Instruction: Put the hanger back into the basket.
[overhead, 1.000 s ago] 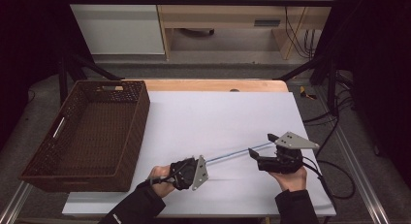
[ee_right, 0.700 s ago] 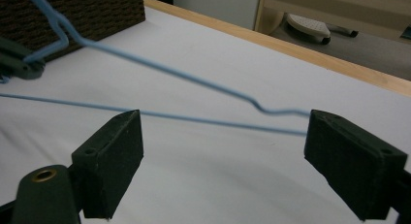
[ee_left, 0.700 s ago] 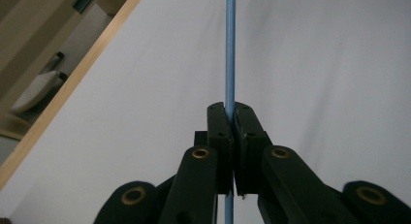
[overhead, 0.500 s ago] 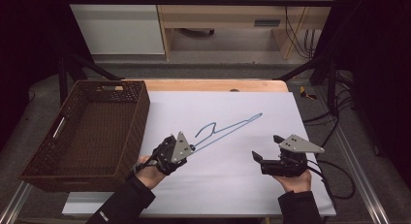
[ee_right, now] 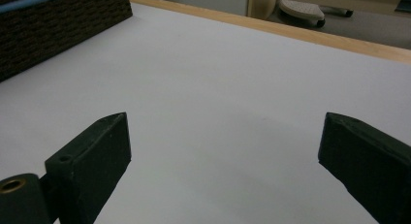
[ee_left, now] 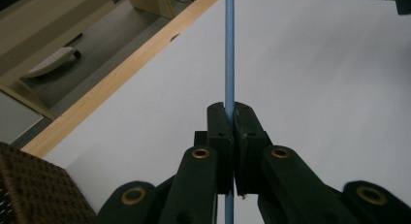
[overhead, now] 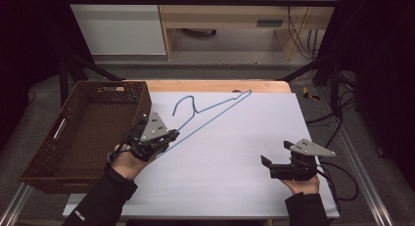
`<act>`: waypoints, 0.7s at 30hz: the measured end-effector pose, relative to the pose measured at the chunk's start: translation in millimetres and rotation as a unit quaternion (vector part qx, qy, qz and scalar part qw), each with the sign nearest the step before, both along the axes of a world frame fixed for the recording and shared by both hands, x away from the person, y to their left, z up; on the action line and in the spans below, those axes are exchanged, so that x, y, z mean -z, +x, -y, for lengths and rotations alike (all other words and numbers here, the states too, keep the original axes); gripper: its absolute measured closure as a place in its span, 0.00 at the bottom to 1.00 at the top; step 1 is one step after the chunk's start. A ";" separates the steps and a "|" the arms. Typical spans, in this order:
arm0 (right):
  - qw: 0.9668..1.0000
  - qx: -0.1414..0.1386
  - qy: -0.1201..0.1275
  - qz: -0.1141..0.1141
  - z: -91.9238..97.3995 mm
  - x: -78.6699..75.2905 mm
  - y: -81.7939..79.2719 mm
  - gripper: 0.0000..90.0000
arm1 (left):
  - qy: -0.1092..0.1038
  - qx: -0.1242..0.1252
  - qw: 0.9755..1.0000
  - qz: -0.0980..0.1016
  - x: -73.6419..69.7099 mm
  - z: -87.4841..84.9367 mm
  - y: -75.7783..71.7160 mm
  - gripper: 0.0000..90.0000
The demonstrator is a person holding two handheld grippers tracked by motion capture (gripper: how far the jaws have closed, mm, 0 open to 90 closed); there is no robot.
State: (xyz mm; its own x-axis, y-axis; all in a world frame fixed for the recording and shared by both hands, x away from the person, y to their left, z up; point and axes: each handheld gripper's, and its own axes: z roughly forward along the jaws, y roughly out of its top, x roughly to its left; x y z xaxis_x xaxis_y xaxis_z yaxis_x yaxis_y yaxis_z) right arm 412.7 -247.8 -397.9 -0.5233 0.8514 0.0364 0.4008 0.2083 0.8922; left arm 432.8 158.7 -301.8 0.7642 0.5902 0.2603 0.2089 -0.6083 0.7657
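We've got the hanger (overhead: 208,113) clamped in the L gripper (overhead: 164,138), lifted w/ its hook end over the table (overhead: 244,157) beside the basket (overhead: 83,133), R gripper (overhead: 274,167) let go, jaws just opened wide & empty; basket drop-in left.

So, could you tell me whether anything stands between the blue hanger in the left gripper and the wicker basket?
Nothing visible does. The left gripper is shut on the blue hanger, right beside the basket; only the basket's near wall lies between them, and the basket looks empty.
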 end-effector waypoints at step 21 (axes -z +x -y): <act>1.000 0.016 0.002 0.011 5.2 4.1 -3.6 0.00 | -0.043 -0.055 0.997 0.022 -54.8 -65.2 5.4 0.97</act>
